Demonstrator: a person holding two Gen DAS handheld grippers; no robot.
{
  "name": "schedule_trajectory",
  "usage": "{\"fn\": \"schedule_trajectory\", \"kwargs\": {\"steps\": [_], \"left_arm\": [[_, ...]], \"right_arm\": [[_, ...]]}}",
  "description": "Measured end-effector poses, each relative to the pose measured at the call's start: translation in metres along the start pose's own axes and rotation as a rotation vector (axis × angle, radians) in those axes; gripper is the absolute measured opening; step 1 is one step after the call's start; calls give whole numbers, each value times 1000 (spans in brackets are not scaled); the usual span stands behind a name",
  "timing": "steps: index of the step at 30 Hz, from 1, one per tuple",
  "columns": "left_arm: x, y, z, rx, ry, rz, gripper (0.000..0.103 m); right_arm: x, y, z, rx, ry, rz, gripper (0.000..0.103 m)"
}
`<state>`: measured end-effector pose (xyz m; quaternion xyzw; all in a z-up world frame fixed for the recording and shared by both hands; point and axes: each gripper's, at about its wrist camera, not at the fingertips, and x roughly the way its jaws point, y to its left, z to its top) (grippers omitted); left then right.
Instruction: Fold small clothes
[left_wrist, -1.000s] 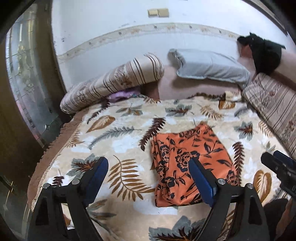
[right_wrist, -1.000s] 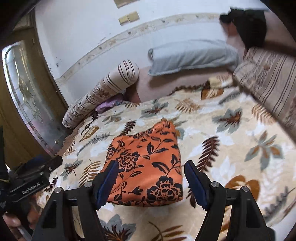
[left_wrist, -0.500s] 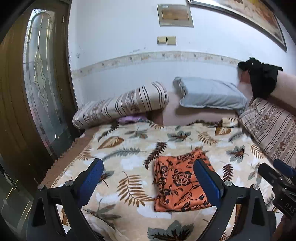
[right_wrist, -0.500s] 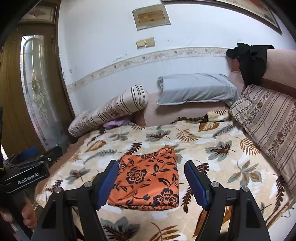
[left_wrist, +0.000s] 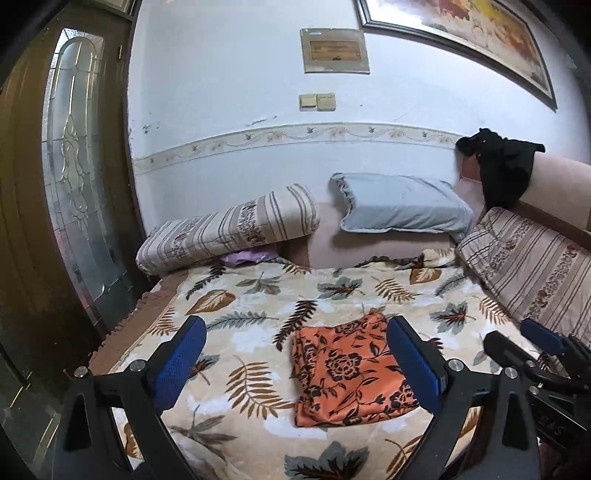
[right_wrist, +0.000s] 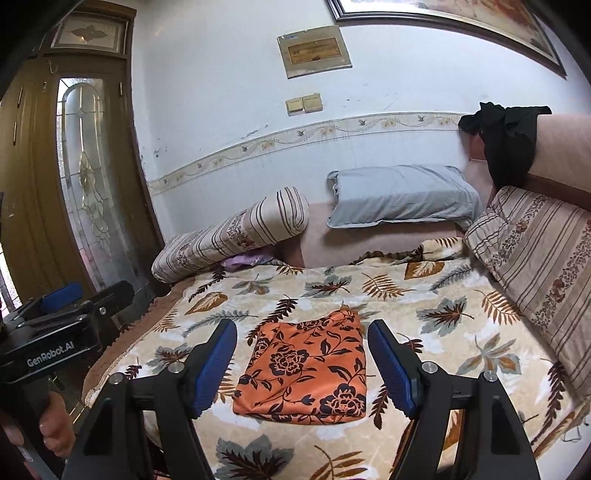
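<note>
Lying flat on the leaf-print blanket (right_wrist: 424, 295), the orange floral garment (right_wrist: 306, 373) is folded into a neat, roughly rectangular packet near the front edge of the bed, with nothing touching it. In the left wrist view the same orange floral garment (left_wrist: 351, 369) sits a little right of the middle, its left edge showing stacked folds.

Both tools hang above the near end of the bed, apart from the cloth. The right hand-held gripper (right_wrist: 303, 362) is spread wide, its blue pads (right_wrist: 216, 365) framing the packet on either side and holding nothing. The left hand-held gripper (left_wrist: 295, 365) is wide too and empty, one blue pad over bare blanket to the left, the other overlapping the packet's right edge in the view. Each tool shows at the edge of the other's camera, the left one with a hand (right_wrist: 51, 428) wrapped around its grip.

Farther back, a striped bolster (right_wrist: 232, 236) lies at the far left with a bit of purple cloth (right_wrist: 243, 260) tucked under it. A grey pillow (right_wrist: 402, 195) leans against the far wall, a striped cushion (right_wrist: 535, 266) runs along the right, and a black garment (right_wrist: 509, 144) is draped over the headboard corner. A wooden door with a glass pane (right_wrist: 92, 184) stands at the left.
</note>
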<state>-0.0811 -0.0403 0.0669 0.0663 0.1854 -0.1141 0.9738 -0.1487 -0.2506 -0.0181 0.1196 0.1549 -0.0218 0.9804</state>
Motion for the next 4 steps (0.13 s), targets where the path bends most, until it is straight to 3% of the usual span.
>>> {"fn": "schedule_trajectory", "kwargs": {"steps": [4], "left_arm": [[8,2,3,-13,-11,12,98]], "right_arm": [[11,-8,2,33,25,5,77]]}}
